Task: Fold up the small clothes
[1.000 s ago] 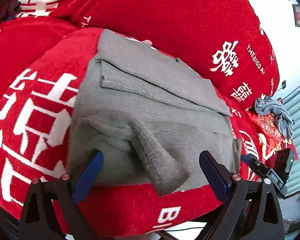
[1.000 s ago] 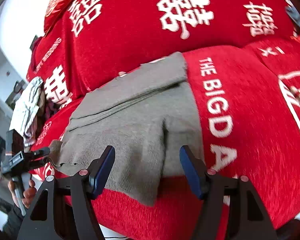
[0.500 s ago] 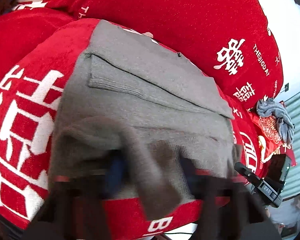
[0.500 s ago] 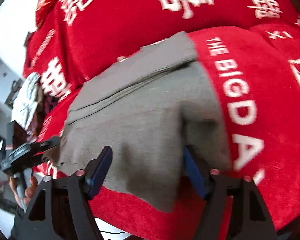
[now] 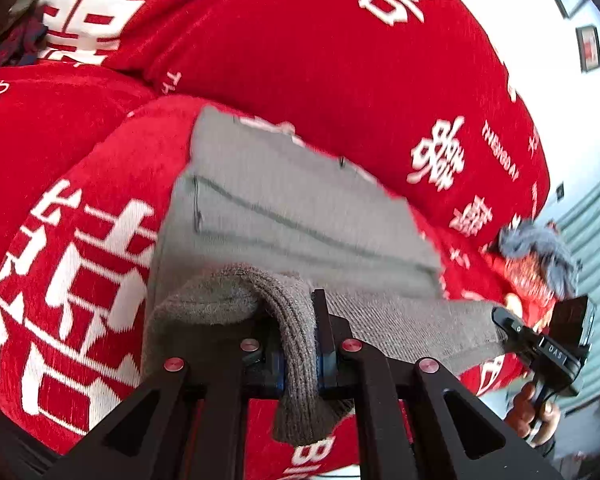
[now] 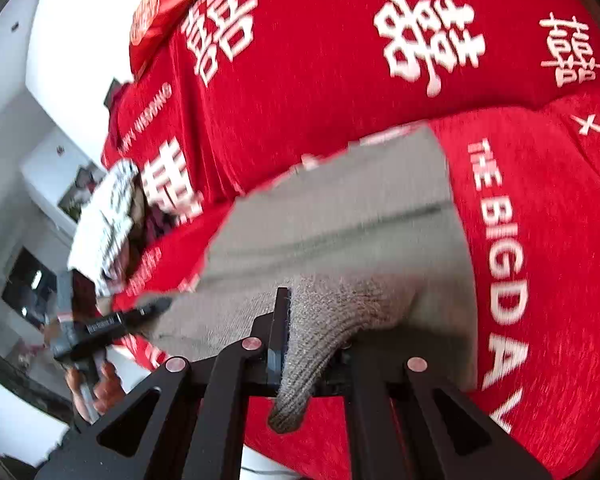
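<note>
A grey knit sweater (image 5: pixel 284 216) lies partly folded on a red sofa seat cushion (image 5: pixel 80 216); it also shows in the right wrist view (image 6: pixel 340 216). My left gripper (image 5: pixel 298 344) is shut on the sweater's near left hem and has it lifted into a hump. My right gripper (image 6: pixel 296 344) is shut on the near right hem, a flap hanging down between the jaws. Each gripper shows in the other's view, the right one (image 5: pixel 540 344) and the left one (image 6: pixel 112 324), at the hem's far ends.
The red back cushion (image 5: pixel 300 40) with white characters rises behind the sweater. A grey-blue garment (image 5: pixel 544 248) lies on the sofa to the right. A white patterned garment (image 6: pixel 108 216) lies to the left. White walls and a shutter stand beyond.
Both grippers moved forward onto the sweater's near hem and closed on it. The hem is now lifted off the cushion at both ends.
</note>
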Available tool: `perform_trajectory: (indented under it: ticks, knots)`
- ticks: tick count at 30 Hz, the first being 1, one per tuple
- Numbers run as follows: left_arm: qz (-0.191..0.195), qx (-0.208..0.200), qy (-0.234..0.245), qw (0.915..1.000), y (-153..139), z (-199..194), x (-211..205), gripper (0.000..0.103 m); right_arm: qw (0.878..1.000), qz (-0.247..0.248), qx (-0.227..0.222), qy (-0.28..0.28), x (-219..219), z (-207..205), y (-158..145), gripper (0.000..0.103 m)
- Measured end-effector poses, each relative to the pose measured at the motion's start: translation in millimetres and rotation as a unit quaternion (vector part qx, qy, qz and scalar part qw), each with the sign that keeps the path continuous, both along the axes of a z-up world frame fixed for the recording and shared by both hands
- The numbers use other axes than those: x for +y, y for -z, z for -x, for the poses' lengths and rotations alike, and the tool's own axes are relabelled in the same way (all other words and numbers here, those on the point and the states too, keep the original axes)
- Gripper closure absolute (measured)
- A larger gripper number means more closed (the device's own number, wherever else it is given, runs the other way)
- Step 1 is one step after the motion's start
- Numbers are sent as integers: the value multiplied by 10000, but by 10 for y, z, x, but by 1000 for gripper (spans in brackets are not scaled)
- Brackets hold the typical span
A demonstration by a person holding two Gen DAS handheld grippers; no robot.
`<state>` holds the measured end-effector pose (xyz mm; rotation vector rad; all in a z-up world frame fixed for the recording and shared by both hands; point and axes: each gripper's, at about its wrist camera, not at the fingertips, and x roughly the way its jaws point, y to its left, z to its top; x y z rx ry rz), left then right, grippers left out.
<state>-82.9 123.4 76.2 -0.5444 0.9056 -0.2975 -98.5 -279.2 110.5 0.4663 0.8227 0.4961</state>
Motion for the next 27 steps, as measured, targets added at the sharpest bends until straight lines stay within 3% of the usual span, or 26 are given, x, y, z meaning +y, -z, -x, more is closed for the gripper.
perform_trajectory:
  ticks: [11,19,27]
  knots:
    - [-188,-201,-62,9996,-333,-261,-56,92,9993,13,-133,359,79,-261,-257,97]
    - [-575,-212,-84,9981,-408,-459,-138,92,9990,149,-157,396,111,-413,-377,97]
    - [-682,-223,-42,9974,-429,-717,-183,92,9984,321,-57,463,125,-663,-407,97]
